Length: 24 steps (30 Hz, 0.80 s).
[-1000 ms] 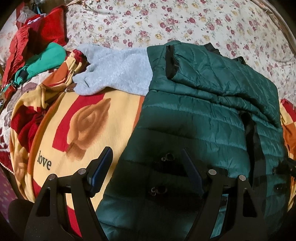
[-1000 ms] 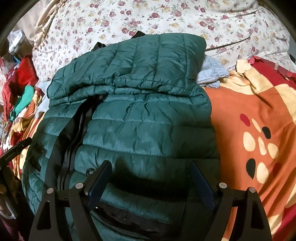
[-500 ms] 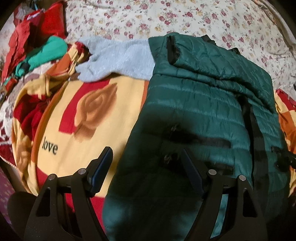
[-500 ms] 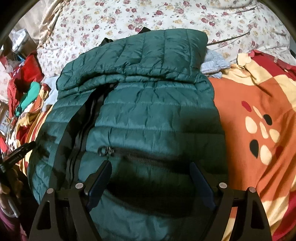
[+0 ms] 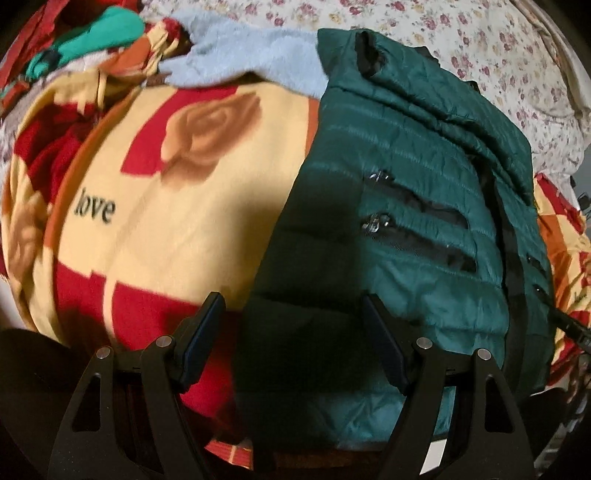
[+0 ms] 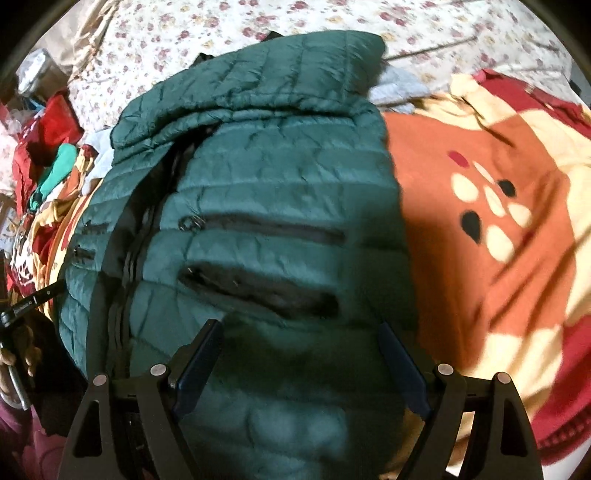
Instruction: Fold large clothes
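Left wrist view: the left gripper [image 5: 291, 321] is hovering over the near left hem corner of the green quilted puffer jacket [image 5: 417, 192]; fingers are standing wide apart, gripping nothing.
Right wrist view: the right gripper [image 6: 299, 350] is hovering over the near right part of the same hem; fingers are likewise spread, nothing between them.
Jacket position: it is lying front up on a patterned fleece blanket [image 5: 177, 206], hem near, collar far; the sleeves are lying folded across the chest at the far end.
Jacket details: a black front zipper [image 6: 147, 229] is running near to far; two zipped pockets [image 6: 258, 258] are showing on each front panel.
Handling (judgement): it is looking light, puffy and soft; the shiny shell is probably slippery, and the filling is likely springing back after a crease.
Where to hold (judgement): the two near hem corners are looking best, pinching both layers deep enough so the slick cloth is not sliding out.
Neighbours: a grey fleece garment [image 5: 251, 70] is lying partly under the jacket's far left edge; a teal garment [image 5: 99, 33] and red clothes are piled at far left; a floral bedsheet [image 6: 332, 18] is covering the far side.
Containers: none is showing; the pockets are looking zipped shut, contents not visible.
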Each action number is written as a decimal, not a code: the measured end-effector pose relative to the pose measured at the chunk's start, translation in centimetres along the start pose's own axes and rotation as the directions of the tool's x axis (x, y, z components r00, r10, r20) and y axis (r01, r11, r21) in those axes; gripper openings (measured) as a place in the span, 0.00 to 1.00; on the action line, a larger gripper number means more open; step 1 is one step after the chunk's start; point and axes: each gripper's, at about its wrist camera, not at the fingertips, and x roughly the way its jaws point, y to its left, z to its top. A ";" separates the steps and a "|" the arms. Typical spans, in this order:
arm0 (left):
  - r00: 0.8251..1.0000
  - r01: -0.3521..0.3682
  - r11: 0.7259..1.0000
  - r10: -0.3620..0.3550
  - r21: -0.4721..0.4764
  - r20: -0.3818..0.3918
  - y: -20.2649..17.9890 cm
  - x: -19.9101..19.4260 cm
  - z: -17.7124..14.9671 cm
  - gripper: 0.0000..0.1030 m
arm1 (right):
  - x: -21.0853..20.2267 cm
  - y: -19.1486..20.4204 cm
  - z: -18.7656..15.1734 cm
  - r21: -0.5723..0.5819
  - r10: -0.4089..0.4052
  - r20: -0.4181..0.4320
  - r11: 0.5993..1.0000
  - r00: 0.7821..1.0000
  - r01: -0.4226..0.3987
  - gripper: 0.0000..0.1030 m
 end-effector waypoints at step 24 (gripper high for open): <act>0.986 0.112 0.990 -0.122 -0.091 -0.110 2.1 -0.1 -2.3 0.76 | -1.3 -1.7 -4.9 0.078 0.314 -0.063 0.948 0.947 -0.309 0.67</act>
